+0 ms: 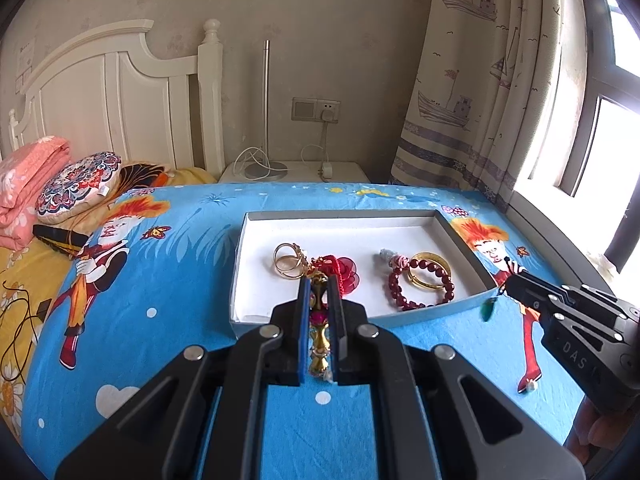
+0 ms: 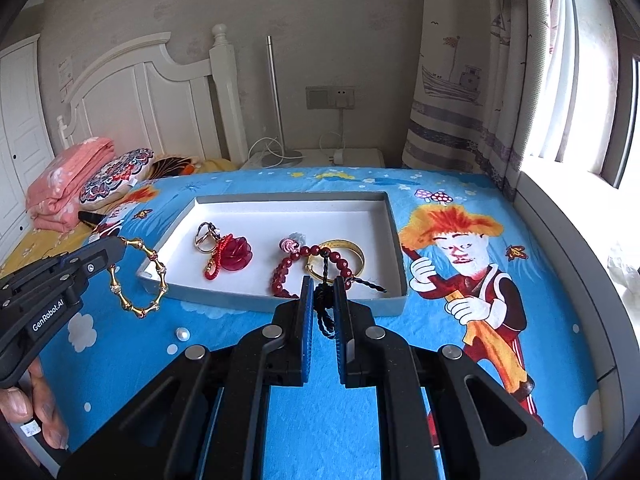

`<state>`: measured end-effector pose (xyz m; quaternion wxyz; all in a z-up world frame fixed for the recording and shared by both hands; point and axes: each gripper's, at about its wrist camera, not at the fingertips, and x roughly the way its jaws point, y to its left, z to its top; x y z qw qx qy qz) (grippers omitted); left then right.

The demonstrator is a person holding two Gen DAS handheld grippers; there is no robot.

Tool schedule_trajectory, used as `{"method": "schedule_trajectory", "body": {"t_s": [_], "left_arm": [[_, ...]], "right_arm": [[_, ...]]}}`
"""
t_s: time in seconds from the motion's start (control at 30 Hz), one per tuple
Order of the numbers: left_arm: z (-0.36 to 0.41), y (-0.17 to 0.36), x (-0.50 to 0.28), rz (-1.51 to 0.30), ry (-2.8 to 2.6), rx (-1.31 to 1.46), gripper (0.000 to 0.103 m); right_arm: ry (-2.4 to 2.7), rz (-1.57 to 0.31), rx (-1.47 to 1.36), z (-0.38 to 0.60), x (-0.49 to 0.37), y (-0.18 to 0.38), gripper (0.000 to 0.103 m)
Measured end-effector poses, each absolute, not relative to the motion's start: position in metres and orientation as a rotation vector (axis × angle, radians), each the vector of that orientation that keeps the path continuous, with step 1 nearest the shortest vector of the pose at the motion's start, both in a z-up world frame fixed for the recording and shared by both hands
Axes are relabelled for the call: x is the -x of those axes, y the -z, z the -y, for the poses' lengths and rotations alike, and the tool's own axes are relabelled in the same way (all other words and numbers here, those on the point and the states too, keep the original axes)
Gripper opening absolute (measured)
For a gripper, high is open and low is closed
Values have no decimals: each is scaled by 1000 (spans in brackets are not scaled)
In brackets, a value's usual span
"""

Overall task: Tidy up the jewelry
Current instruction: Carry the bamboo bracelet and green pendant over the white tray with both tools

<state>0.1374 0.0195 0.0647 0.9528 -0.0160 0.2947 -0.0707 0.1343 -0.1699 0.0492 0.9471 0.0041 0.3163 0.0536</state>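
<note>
We cannot make out the small green piece (image 1: 489, 309) hanging under our right hand-held gripper (image 2: 324, 304), which pinches a dark braided cord (image 2: 325, 312). Our left hand-held gripper (image 1: 319, 300) clamps a gold link bracelet (image 2: 138, 280) beside the white tray (image 2: 280, 202), which holds rings (image 2: 206, 236), a red flower charm (image 2: 238, 256), red beads (image 2: 288, 270) and a gold bangle (image 2: 348, 246).

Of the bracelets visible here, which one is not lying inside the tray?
The gold bamboo-link bracelet: it hangs from the left gripper, outside the tray. The red bead bracelet and gold bangle lie inside.
</note>
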Motion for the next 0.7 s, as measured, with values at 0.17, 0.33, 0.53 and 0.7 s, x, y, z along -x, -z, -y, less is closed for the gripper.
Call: {"method": "schedule_trajectory", "body": {"t_s": [0.17, 0.33, 0.53, 0.7], "left_arm": [[-19, -66, -143, -594, 149, 34, 8], [-20, -69, -153, -587, 148, 34, 8], [-20, -73, -170, -580, 145, 31, 8], [-18, -74, -191, -580, 144, 19, 8]], "right_arm": [[-109, -647, -7, 169, -137, -48, 10], [-101, -646, -5, 169, -145, -49, 11], [-90, -642, -2, 170, -160, -52, 11], [-80, -624, 13, 167, -176, -57, 11]]}}
